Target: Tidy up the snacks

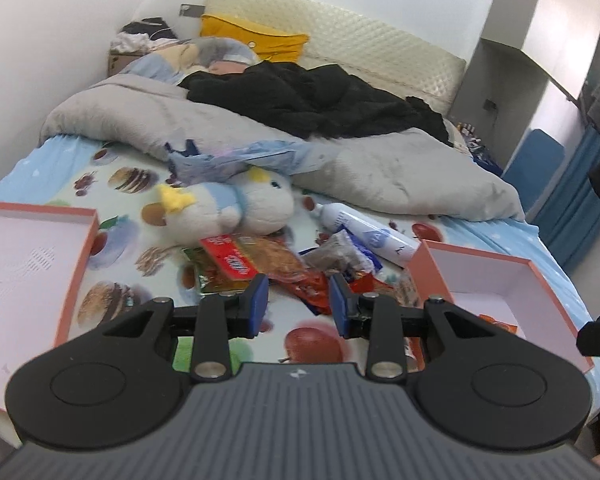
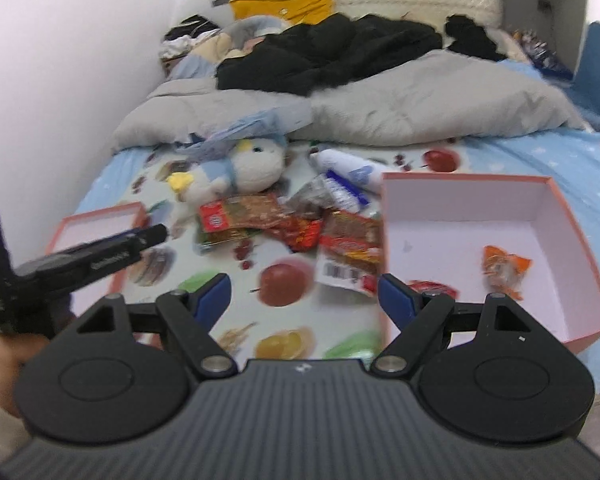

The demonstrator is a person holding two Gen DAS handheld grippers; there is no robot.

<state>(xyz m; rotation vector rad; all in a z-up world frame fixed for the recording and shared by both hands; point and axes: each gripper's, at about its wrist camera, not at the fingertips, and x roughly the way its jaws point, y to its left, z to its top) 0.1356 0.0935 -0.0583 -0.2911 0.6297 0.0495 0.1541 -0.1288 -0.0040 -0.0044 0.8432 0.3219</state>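
The left gripper point(image 1: 298, 304) was held narrow and empty, the right gripper point(image 2: 304, 300) wide; two overlapped snack packets point(image 2: 284, 220) at twelve o'clock could be snagged together.

Fruit-printed blue sheet point(image 2: 540, 168), pink boxes point(image 2: 572, 216), grey duvet point(image 1: 400, 168), orange packet point(image 2: 505, 268).

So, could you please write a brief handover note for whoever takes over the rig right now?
Left gripper: open, empty, above the snack pile.
Right gripper: open wide, empty, by the near left corner of the right pink box.
Done: an orange packet and a red packet lie in the right box.
Left: the pile on the sheet between the boxes; the left pink box shows nothing inside. The plush toy and white bottle are not snacks.
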